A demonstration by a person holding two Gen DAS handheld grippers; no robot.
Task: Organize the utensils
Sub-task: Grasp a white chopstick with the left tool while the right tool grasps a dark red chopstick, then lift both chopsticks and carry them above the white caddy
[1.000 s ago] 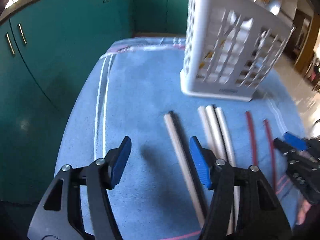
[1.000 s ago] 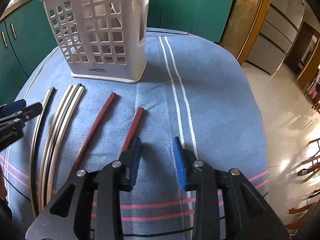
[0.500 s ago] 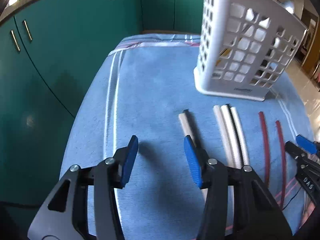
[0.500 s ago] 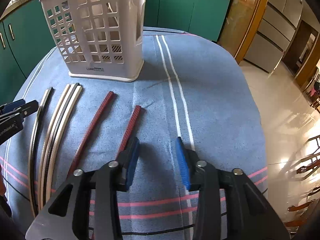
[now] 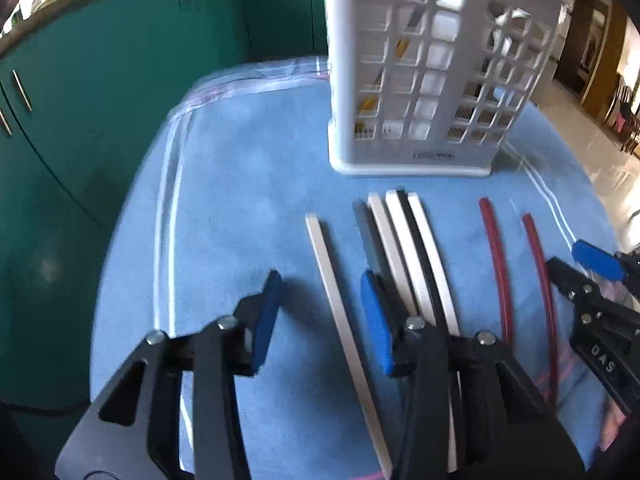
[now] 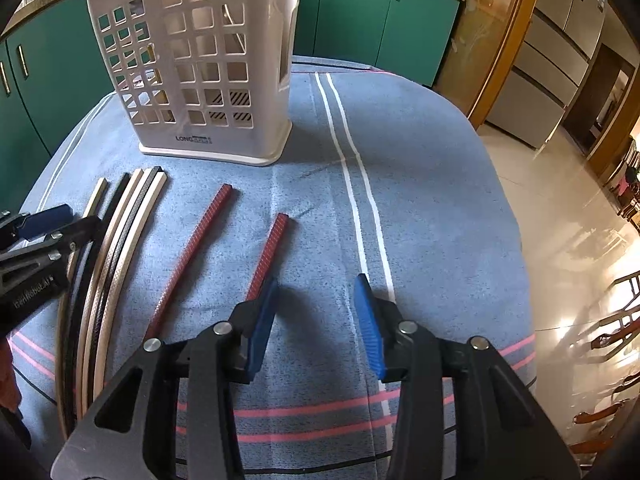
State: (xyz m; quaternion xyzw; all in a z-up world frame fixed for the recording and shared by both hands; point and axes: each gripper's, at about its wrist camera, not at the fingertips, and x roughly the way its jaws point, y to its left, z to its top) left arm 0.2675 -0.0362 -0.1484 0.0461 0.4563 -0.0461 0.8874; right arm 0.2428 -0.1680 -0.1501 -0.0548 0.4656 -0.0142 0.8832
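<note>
Left claw (image 5: 322,312): jaws closing, part open, with a cream chopstick (image 5: 340,312) lying on the cloth between the blue pads; neither pad presses on it. Just to the right of its right pad lies a tight bundle of cream and black chopsticks (image 5: 416,256), side by side and touching one another. Further right, two red chopsticks (image 5: 498,264) lie apart from each other, near the right claw. Right claw (image 6: 316,312): jaws part open, nothing between them, only the striped blue cloth (image 6: 420,208). One red chopstick (image 6: 268,256) runs under the tip of its left pad; whether they touch I cannot tell. The second red one (image 6: 192,248) lies further left. Beyond all the chopsticks, ahead of both claws, a white lattice basket (image 6: 208,80) stands upright on the cloth. Green cabinets (image 5: 120,92) behind.
</note>
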